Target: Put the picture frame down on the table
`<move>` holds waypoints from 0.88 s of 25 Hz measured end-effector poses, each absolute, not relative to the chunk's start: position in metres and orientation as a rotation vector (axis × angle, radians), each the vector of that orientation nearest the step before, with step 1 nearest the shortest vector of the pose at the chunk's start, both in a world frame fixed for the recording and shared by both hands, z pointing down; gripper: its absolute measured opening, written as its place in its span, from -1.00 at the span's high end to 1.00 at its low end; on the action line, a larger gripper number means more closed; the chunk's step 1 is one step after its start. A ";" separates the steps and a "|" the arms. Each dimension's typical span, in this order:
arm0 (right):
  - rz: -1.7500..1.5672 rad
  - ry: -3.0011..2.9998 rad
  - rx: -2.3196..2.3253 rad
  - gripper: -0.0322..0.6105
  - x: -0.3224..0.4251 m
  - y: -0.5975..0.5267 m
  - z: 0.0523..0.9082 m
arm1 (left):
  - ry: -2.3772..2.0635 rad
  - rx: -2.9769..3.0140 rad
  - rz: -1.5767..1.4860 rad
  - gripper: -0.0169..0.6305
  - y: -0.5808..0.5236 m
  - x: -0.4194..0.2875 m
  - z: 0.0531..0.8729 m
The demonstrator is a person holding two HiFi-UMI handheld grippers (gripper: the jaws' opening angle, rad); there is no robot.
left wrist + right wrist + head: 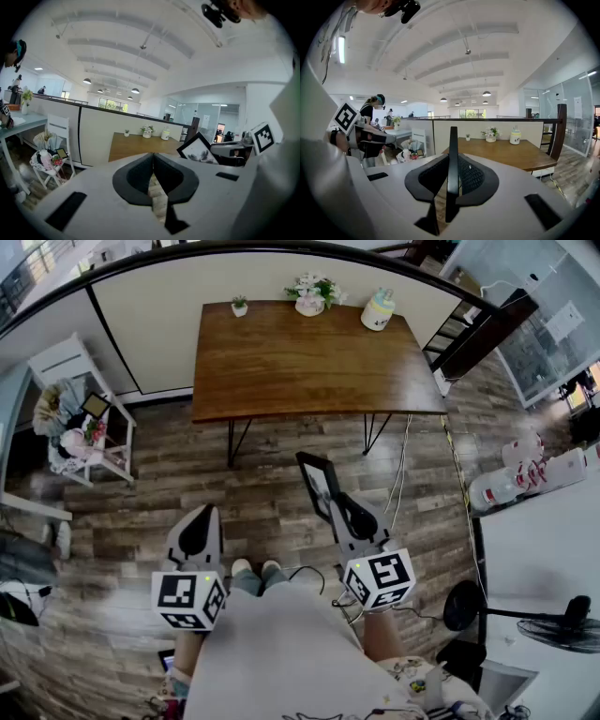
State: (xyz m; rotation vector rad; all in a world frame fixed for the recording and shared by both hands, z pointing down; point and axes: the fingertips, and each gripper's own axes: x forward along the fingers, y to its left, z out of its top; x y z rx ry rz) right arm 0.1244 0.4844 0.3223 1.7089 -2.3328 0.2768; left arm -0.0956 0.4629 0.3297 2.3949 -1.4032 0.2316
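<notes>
Brown wood table (300, 362) stands ahead against a cream partition. Along its far edge sit a small plant (240, 306), a pot of flowers (313, 292) and a pale jar (378, 310). The rest of its top is bare.

The frame (316, 479) is not on it. It hangs over the plank floor (272, 502), in front of the table's near edge and apart from it. It is a thin black frame with a pale picture, and it stands up from the right gripper (342, 507). In the right gripper view the frame (453, 140) shows edge-on as a narrow black bar rising between the two dark pads (473, 176). The jaws are closed tight against both of its sides, low on the frame, and most of it sticks up above them. In the left gripper view the frame's face (198, 150) is off to the right, tilted like a diamond, with a corner pointing up.

The left gripper (206, 514) is level with the right one and well apart from it, over the floor. Its jaws are pressed together with nothing between them; only a sliver of floor shows through the slit below them.

A white chair (80, 362) heaped with soft things stands to the left by the partition. A black fan (525, 615) stands at the right.
</notes>
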 end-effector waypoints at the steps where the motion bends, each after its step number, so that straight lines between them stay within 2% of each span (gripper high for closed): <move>1: 0.290 -2.342 1.717 0.72 0.126 0.485 0.321 | -1.405 2.396 0.232 0.93 0.463 -0.094 0.330; 15: 0.334 -2.414 1.699 0.72 0.150 0.480 0.323 | -1.480 2.360 0.263 0.93 0.465 -0.082 0.331; 22: 0.358 -2.392 1.708 0.72 0.160 0.449 0.334 | -1.468 2.353 0.284 0.93 0.432 -0.073 0.345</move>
